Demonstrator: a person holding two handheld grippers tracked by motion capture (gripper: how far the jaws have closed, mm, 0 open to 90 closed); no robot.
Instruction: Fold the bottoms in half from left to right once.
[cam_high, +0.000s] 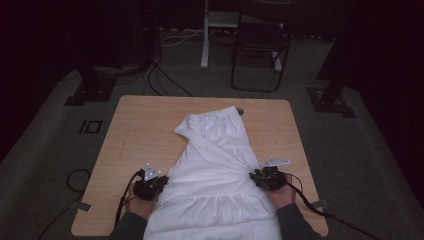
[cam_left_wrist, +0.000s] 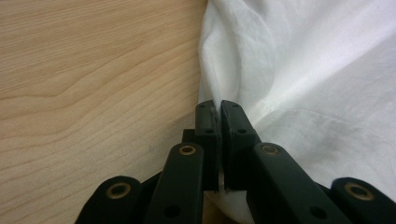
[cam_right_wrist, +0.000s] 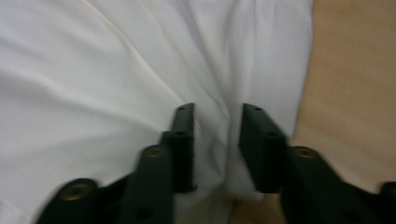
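White garment between tools — left clamped, right parted

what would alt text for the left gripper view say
The left claw is shut on the edge of a white garment, its two black jaws pressed together on a pinch of fabric. The cloth lies rumpled across the right of the picture, and a light wooden table covers the left.

A dim room with grey carpet. A light wooden table stands in front; behind it a black folding chair, a white stand and floor cables.
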